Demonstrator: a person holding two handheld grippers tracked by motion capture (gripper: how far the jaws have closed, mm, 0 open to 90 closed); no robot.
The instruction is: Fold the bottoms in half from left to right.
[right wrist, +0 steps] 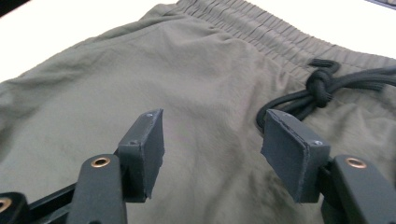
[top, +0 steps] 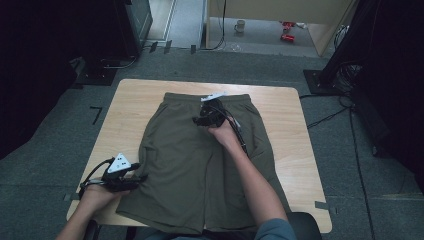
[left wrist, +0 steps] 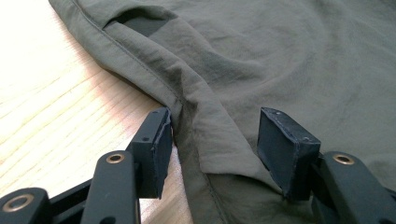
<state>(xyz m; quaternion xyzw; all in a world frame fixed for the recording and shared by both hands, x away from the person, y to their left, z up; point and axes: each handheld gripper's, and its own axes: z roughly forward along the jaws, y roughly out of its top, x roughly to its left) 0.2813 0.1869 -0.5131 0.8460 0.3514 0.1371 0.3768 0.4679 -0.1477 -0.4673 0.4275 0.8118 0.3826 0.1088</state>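
Observation:
Olive-green shorts [top: 200, 160] lie flat on the wooden table [top: 290, 115], waistband at the far side. My left gripper [top: 141, 178] rests at the left leg's outer edge. In the left gripper view its jaws [left wrist: 212, 140] stand apart around a raised fold of the side seam [left wrist: 205, 121], the left pad touching the cloth's edge without pinching it. My right gripper [top: 199, 120] hovers over the upper middle of the shorts. Its jaws [right wrist: 212, 140] are open over smooth fabric, just short of the black drawstring knot [right wrist: 322, 84] and the elastic waistband [right wrist: 261, 28].
Bare wood shows left and right of the shorts [top: 120, 125]. A pocket opening [left wrist: 140, 23] lies up the seam from the left gripper. On the floor beyond the table are a mug [top: 240, 26], red items [top: 287, 30], cables [top: 330, 117] and dark stands.

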